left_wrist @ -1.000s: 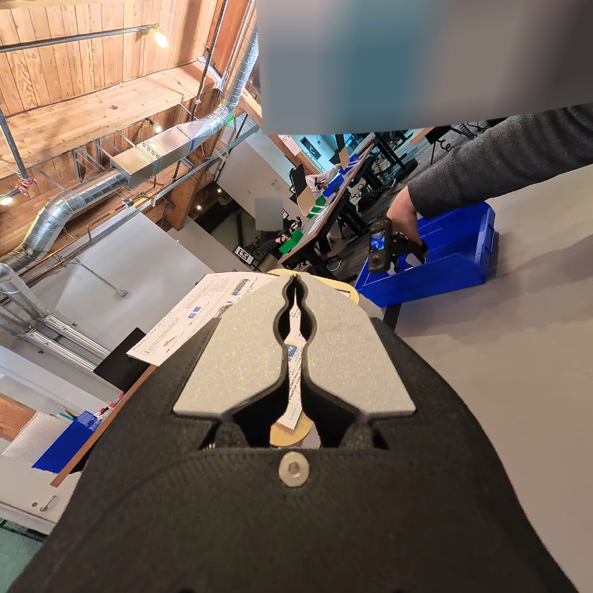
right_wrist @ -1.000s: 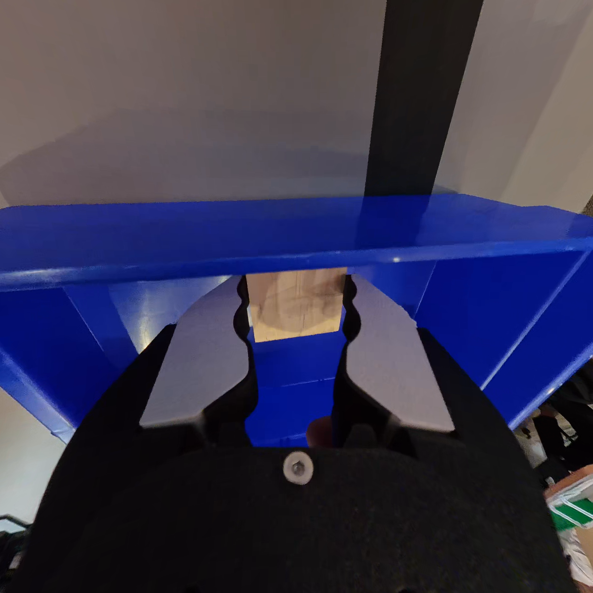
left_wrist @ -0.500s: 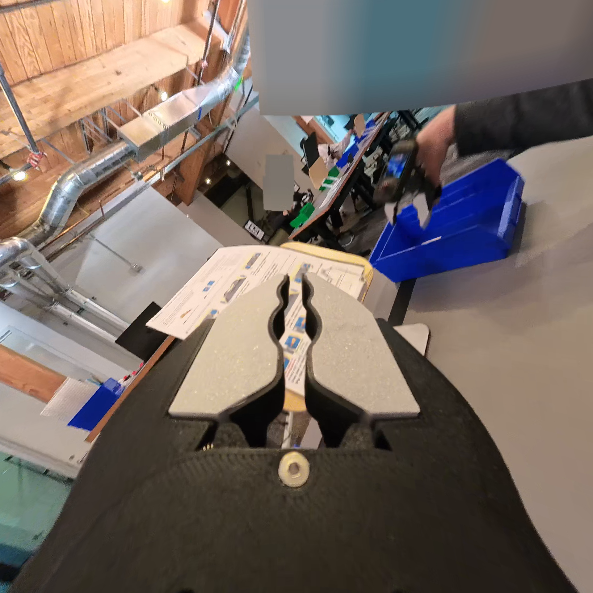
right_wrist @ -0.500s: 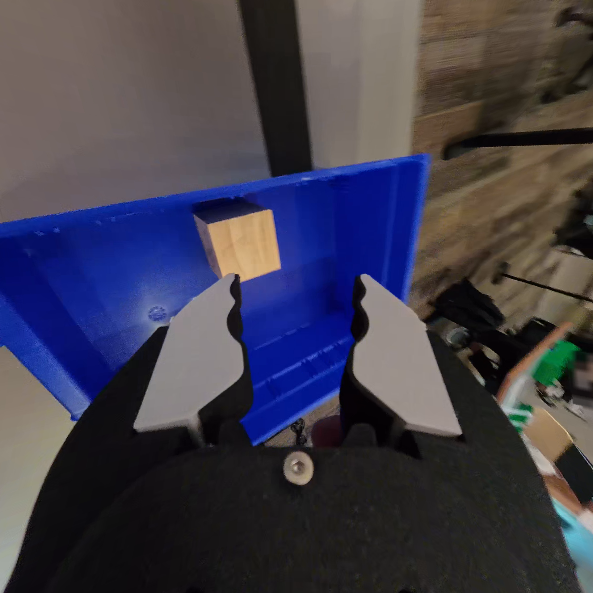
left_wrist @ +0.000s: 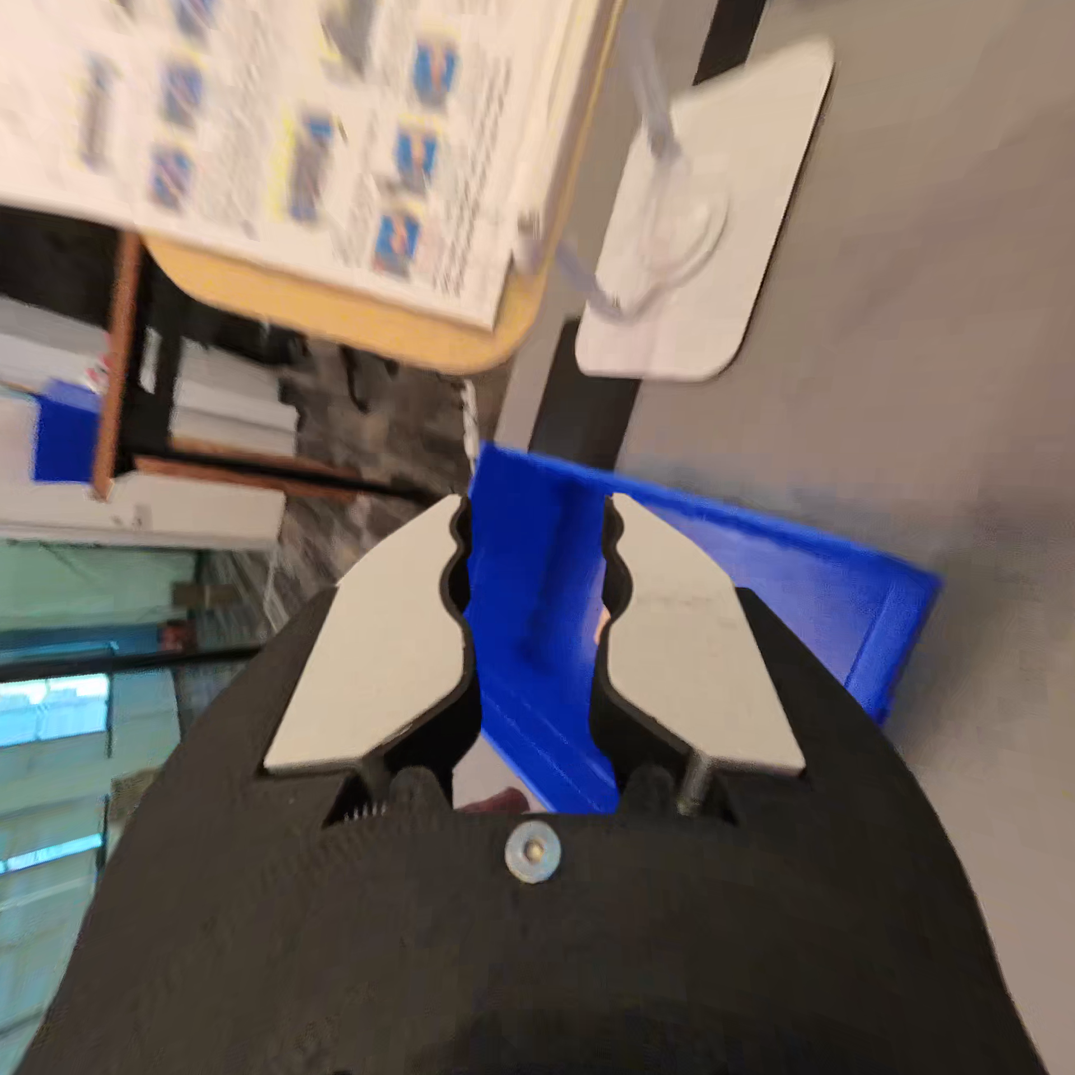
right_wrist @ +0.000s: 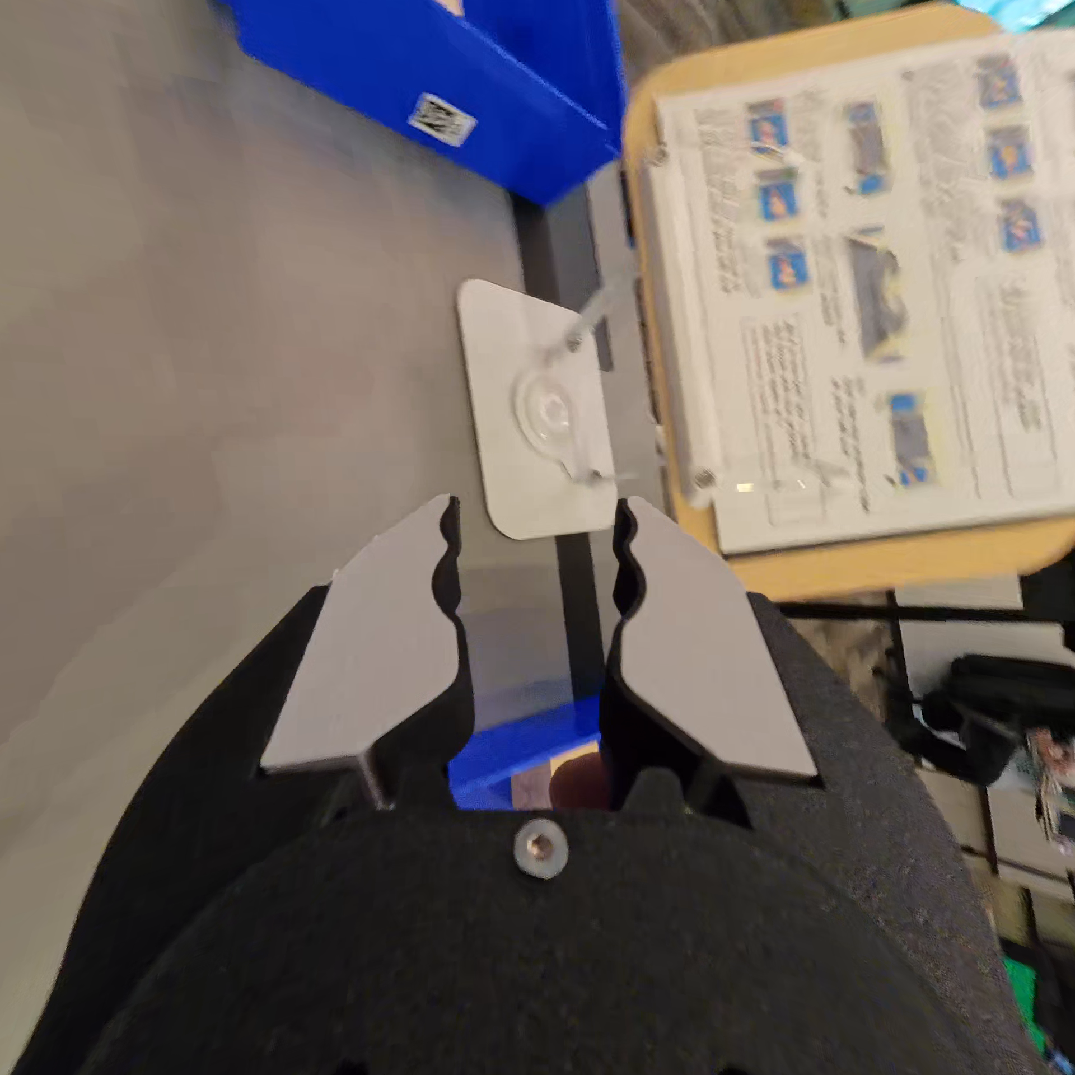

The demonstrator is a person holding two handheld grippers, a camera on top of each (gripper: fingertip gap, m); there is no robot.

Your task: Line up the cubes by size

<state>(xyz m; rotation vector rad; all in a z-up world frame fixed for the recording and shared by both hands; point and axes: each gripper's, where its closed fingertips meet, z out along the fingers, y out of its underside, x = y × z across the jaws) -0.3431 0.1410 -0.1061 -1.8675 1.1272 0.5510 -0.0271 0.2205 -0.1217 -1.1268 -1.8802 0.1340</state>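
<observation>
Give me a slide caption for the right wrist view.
Open right gripper above grey table, blue bin beyond.

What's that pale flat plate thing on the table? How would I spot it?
Start at the grey table and find its dark seam. The white plate straddles it, between the blue bin and the wooden board of printed sheets. Only it has rounded corners and a clear dome.

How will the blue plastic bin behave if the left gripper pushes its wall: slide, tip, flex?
The blue plastic bin sits on a smooth grey tabletop, so it would probably slide, not tip. Its walls look thin and moulded, so some flex is likely. The left gripper is open with the near wall between its fingers; the contents are hidden, so the bin's weight is uncertain.
</observation>
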